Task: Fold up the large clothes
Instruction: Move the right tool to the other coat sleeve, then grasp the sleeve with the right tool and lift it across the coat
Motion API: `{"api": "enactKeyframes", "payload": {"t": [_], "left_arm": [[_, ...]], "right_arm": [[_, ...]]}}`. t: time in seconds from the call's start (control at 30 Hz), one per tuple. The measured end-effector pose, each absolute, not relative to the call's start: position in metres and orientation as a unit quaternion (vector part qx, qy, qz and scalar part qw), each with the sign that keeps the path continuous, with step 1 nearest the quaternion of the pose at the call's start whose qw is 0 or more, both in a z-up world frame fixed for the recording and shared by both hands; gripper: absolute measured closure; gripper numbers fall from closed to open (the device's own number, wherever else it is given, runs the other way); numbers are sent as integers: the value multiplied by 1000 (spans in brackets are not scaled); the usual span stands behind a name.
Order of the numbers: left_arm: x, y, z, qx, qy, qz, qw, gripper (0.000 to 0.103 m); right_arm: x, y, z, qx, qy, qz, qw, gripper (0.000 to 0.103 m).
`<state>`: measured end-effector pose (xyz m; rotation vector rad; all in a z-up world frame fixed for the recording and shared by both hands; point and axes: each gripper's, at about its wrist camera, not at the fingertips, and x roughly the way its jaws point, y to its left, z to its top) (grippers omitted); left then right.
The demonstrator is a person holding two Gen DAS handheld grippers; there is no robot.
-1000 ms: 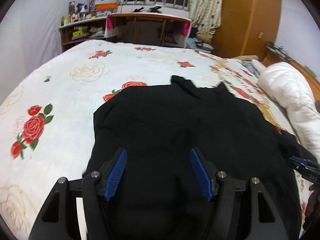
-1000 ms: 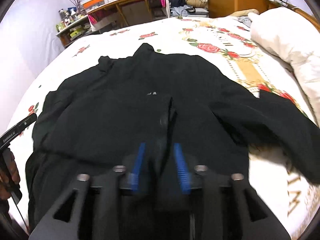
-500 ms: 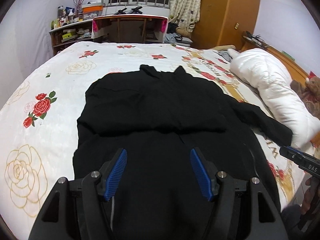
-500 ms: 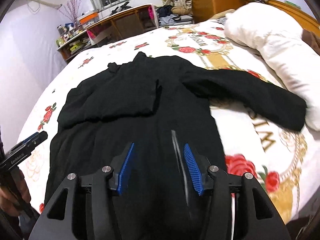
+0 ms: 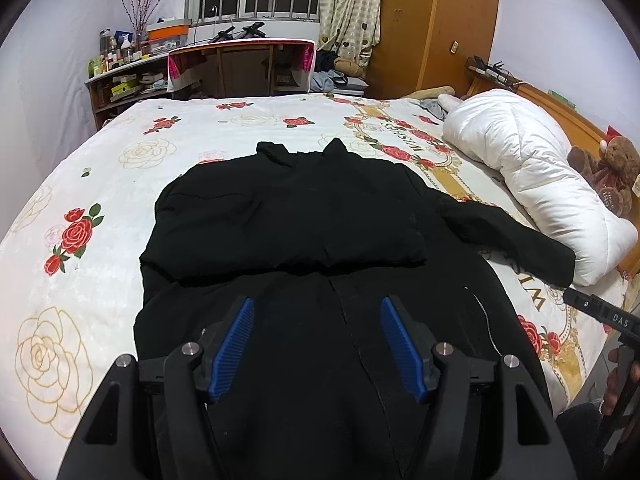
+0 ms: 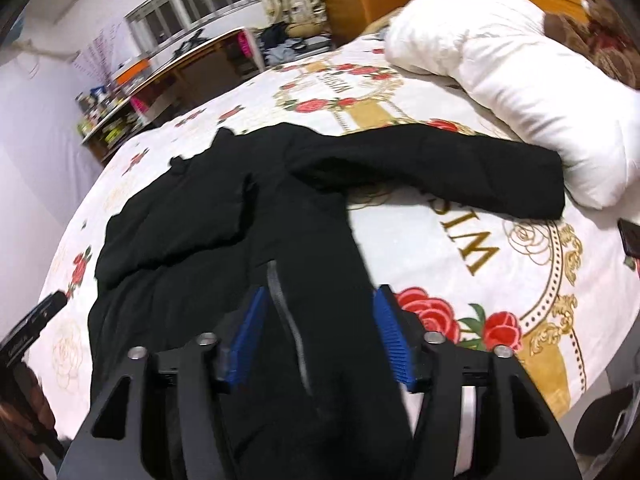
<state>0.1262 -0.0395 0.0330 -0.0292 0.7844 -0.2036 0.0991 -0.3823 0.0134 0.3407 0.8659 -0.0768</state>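
A large black coat (image 5: 304, 232) lies flat on the flowered bedspread (image 5: 80, 264), collar at the far end. Its left sleeve is folded across the chest. Its right sleeve (image 5: 516, 236) stretches out toward the white duvet; it also shows in the right wrist view (image 6: 452, 168). My left gripper (image 5: 316, 340) is open and empty above the coat's lower half. My right gripper (image 6: 320, 328) is open and empty over the coat's (image 6: 224, 216) lower right edge, near the zip (image 6: 288, 320).
A rolled white duvet (image 5: 532, 176) and a brown teddy bear (image 5: 612, 172) lie along the bed's right side. A desk (image 5: 240, 64), cluttered shelves (image 5: 120, 76) and a wooden wardrobe (image 5: 436, 24) stand beyond the bed. A dark phone (image 6: 630, 236) lies at the right.
Both grippers have pulled back from the coat toward its hem. The right gripper has opened and let go of the fabric, then swung to the right. The left sleeve now lies folded over the chest.
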Motion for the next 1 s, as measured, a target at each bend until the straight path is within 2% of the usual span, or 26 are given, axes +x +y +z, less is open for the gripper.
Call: {"api": "enactKeyframes", "payload": {"t": [0.37,0.47,0.67,0.8,1.0], "left_arm": [[182,-59,11,8,384,-94,919,35],[203,-62,2,11,385,-88,918,35],[239,-64,-18,19,390,-75,917,35],[256,-60,-31,19,396,-68,916,35],[268,-56,-50,16,409,-62,910,35]], "right_arm": [[140,-457,-30,198,416,-108,881,37],[153,-487,-48,220,412,-135,874,33],[172,-543,-89,281,413,-186,846,33],[178,-574,-110,326,397,-218,830,33],[188,-597,-112,344,350,-240,837,28]]}}
